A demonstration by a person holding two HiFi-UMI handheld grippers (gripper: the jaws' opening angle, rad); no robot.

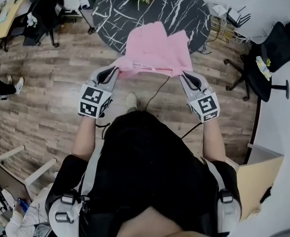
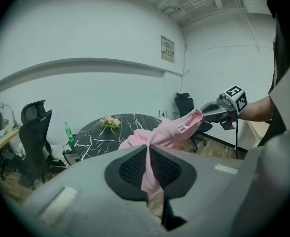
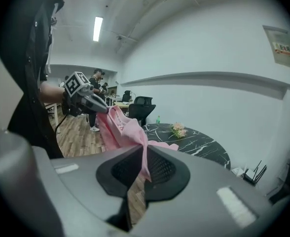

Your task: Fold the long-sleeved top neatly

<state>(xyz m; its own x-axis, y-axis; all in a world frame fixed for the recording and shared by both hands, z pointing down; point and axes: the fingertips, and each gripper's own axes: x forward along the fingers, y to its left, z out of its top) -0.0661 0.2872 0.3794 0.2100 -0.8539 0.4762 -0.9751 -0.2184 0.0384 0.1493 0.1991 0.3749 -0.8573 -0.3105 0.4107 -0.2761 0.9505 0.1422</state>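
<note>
Left gripper view, fingers: my left gripper (image 2: 147,154) is pinched tight on a pink edge, and my right gripper (image 3: 144,154) grips the same way.
Top: the long-sleeved top (image 1: 157,51) hangs stretched between them, its far end draped on the marble table (image 1: 110,14).
Handling: I judge it light, soft and floppy, best held at the corners.
Count: 1 top, 2 grippers, 1 table.

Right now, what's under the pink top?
The far part of the pink long-sleeved cloth top lies on the round black marble-patterned table. Its near edge, pinched by the left hand-held gripper and right hand-held gripper, hangs over the wooden plank floor. The tabletop beneath the cloth is covered.
</note>
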